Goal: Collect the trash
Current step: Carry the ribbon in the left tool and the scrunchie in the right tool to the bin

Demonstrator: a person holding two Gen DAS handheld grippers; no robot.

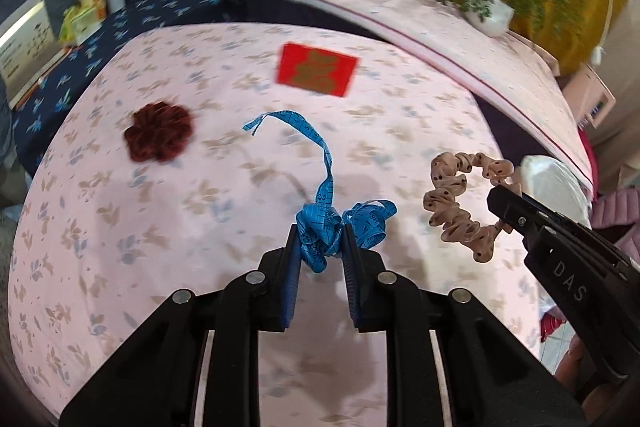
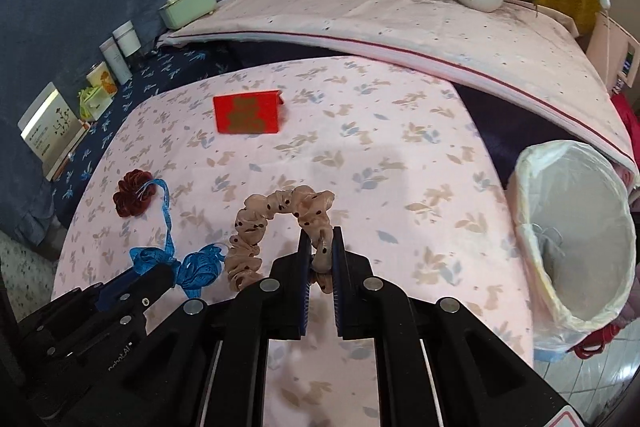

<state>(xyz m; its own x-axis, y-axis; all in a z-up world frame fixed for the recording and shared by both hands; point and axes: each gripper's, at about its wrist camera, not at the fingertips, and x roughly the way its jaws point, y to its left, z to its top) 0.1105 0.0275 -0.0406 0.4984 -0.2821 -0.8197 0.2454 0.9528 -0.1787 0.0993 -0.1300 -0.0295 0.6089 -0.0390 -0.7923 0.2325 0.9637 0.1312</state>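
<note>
1. Left wrist view shows the left gripper (image 1: 321, 241) clamped on a bunched blue measuring tape (image 1: 328, 223); a long loose tail curls up and away over the pink floral tablecloth (image 1: 200, 307). That tail looks likely to drag, and it could catch the dark red fabric flower (image 1: 159, 137) or hang outside the bin rim on release.
2. Right wrist view shows the right gripper (image 2: 321, 251) pinched on one edge of a beige dotted scrunchie (image 2: 276, 227), most of which hangs free. With so small a bite, a quick swing could let it slip out.
3. The two grippers work close together; the tape and scrunchie sit just beside each other, so they may tangle or the tools may bump.
4. A bin (image 2: 580, 239) lined with a pale plastic bag stands at the table's right edge, tilted in this view. Its thin liner could fold inward under a careless drop.
5. The tape is glossy, limp and crumpled; the scrunchie is soft and ruffled. A red card (image 2: 247, 115) and the flower remain on the cloth, well apart from both tools.
</note>
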